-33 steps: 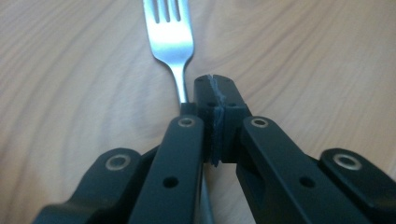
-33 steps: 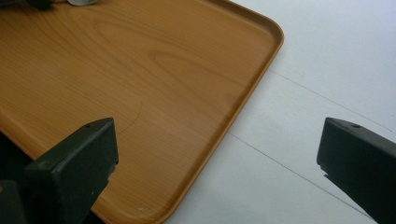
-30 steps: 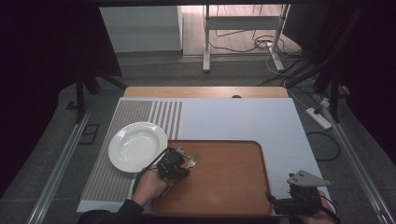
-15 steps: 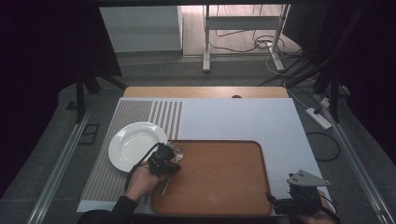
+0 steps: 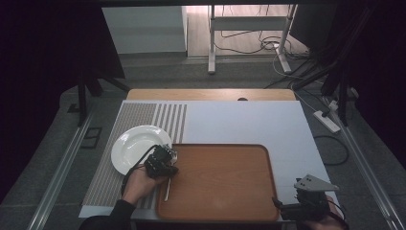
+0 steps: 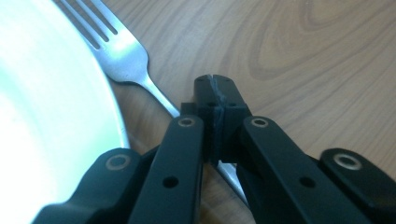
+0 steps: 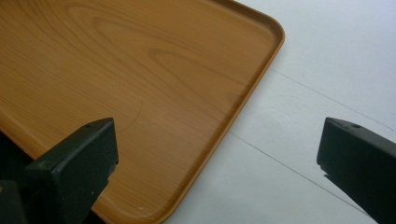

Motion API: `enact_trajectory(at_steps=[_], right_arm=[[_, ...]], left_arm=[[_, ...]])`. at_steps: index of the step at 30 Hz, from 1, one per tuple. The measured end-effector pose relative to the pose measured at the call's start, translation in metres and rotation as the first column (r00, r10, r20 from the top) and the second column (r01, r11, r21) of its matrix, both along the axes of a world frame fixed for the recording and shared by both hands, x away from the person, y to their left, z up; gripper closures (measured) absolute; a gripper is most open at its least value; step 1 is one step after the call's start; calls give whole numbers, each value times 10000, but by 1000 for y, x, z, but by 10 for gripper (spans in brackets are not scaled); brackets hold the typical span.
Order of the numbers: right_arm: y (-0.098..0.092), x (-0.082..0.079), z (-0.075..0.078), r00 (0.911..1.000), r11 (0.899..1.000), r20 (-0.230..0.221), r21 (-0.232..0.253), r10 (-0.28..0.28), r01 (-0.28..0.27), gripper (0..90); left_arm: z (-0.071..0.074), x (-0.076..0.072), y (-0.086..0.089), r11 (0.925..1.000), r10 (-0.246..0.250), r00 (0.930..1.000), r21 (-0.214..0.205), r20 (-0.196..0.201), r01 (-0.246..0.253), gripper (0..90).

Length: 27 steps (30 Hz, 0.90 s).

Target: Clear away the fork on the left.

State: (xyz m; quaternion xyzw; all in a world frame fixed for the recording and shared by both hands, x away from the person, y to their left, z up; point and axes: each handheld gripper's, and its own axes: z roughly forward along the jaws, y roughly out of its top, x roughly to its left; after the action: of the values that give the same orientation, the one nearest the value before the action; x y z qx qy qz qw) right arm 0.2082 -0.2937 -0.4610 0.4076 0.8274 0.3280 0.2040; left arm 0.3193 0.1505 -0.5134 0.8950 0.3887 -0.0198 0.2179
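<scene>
Your left gripper has its jaws pressed together on the thin neck of a fork, just behind the tines. In the left gripper view the fork runs diagonally, tines pointing away from you, its handle passing under the jaws toward the bottom of the picture. It lies over the wood of the tray, right beside the rim of the white plate; whether the tines touch the plate cannot be told. In the high view your left hand sits at the tray's left edge, with the plate just beyond it on the striped part of the mat, and the fork's handle pokes out below the gripper.

Your right gripper waits at the tray's near right corner, well apart from the fork. In the right gripper view its jaws stand wide apart with nothing between them, over the corner of the tray and the white table.

The fork is likely light, stiff and slick, being polished metal. A hold on the narrow neck may let it pivot or slide, so a firm squeeze there, or a grip further down the flatter handle, would probably steady it. The plate looks breakable; keep the tines from knocking its rim.
</scene>
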Motion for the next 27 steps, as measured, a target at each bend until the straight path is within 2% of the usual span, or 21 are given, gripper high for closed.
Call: enact_trajectory(at_steps=[4,12,18,23,27], right_arm=[[0,0,0,10000,10000,-8,15,-6,6,0],[0,0,0,10000,10000,17,63,-20,19,0],[0,0,0,10000,10000,21,91,-29,29,0],[0,0,0,10000,9999,7,99,-35,35,0],[-1,0,0,10000,9999,-18,113,-37,37,0]], left_arm=[[1,-1,-1,9999,-123,9999,112,106,121,894],[9,-4,-1,9982,-91,9988,-587,475,119,781],[17,-7,4,9936,38,9947,-1126,1028,78,635],[22,-10,9,9901,272,9864,-1405,1624,-42,443],[22,-11,10,9874,162,9831,-1580,1822,130,325]])
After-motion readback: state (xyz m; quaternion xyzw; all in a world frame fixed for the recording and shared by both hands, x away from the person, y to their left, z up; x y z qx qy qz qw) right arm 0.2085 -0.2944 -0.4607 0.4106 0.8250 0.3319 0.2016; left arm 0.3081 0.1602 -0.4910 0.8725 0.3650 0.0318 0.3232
